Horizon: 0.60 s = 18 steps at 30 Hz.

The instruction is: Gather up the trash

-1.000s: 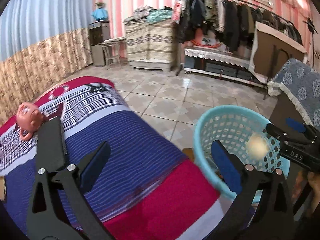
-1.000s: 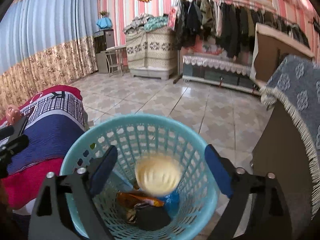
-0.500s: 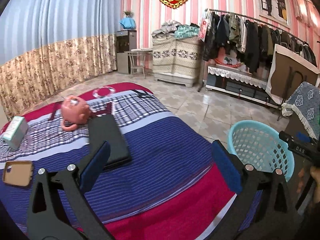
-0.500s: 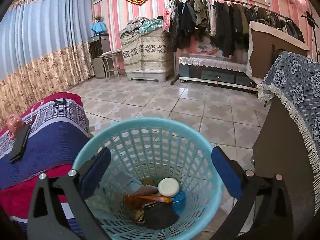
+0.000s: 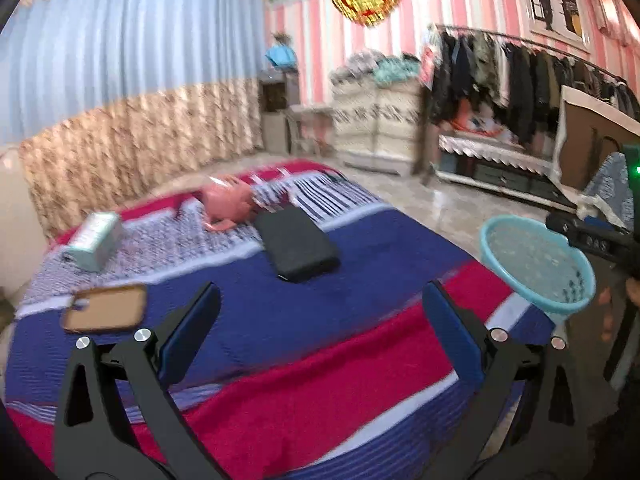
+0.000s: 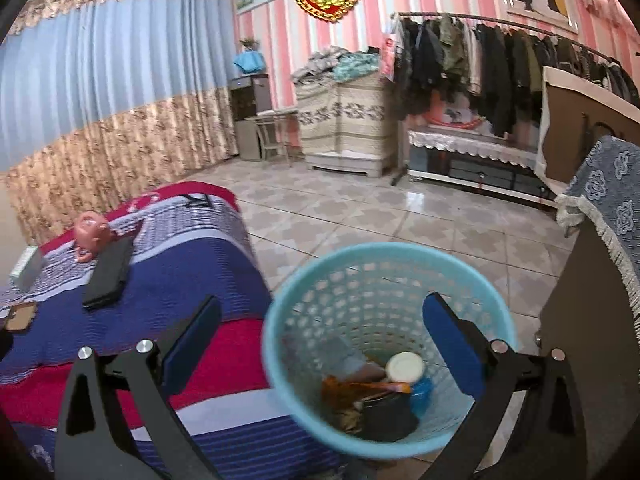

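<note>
Your right gripper [image 6: 320, 344] has just let go of the round cream piece [image 6: 405, 367]: a second ago it hung between the jaws over the basket, and now it lies inside the blue basket [image 6: 280, 320] at the lower centre of the right wrist view, on top of an orange wrapper [image 6: 352, 390], a dark bag [image 6: 386, 420] and a blue scrap [image 6: 422, 390]. The jaws have just been opening and now stand fully spread with nothing between them. That piece counts as collected, I'd judge. Your left gripper [image 5: 320, 340] is also spread wide and empty, and its view has swung off the basket and onto the bed [image 5: 360, 380], which fills the lower half of its frame; the basket now sits at the right edge there. So the search for the next piece looks under way. Count what lies on the bed in the left wrist view: one pink toy [image 5: 228, 206] at upper centre, one black flat case [image 5: 296, 244] just below it, one pale green box [image 5: 94, 240] at the left, and one brown phone case [image 5: 106, 308] at lower left, nearest your left jaw. Four items, one basket, two grippers. Which of the four is trash I cannot tell for sure; the box seems the likeliest.
</note>
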Each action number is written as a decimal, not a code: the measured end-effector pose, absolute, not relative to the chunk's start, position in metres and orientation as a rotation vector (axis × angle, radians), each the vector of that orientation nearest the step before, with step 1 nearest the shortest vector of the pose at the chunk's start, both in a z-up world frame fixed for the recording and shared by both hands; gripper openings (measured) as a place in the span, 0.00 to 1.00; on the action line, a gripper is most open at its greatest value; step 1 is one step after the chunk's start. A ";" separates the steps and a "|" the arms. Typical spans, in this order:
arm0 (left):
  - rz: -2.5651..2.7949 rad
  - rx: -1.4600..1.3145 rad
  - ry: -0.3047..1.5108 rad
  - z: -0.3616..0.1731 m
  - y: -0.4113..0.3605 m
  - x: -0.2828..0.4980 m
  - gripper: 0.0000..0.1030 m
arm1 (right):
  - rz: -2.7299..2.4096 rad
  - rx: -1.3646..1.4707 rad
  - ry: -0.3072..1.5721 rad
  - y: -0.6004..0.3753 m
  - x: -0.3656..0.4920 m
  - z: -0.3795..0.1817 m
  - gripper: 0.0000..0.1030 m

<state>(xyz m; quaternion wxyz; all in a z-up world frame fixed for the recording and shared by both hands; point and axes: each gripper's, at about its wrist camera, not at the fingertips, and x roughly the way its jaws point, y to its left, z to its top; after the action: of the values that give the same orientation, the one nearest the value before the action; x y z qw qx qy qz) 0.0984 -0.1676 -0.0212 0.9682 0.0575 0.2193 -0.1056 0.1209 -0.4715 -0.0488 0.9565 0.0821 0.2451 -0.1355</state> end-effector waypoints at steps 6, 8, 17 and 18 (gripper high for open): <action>-0.229 0.089 0.394 -0.007 -0.154 0.074 0.95 | -0.238 0.102 0.474 -0.431 0.106 -0.039 0.96; -0.217 0.075 0.418 -0.007 -0.151 0.071 0.95 | -0.224 0.096 0.470 -0.422 0.099 -0.036 0.96; -0.222 0.024 0.427 -0.013 -0.133 0.058 0.95 | -0.184 0.048 0.444 -0.374 0.065 -0.025 0.96; -0.218 0.024 0.423 -0.013 -0.132 0.057 0.95 | -0.179 0.043 0.441 -0.367 0.061 -0.025 0.96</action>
<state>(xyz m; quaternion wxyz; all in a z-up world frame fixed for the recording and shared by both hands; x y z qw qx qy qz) 0.0570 -0.1318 -0.0135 0.9718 0.0117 0.2096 -0.1079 0.0612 -0.3671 -0.0253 0.9716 0.0211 0.2183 -0.0884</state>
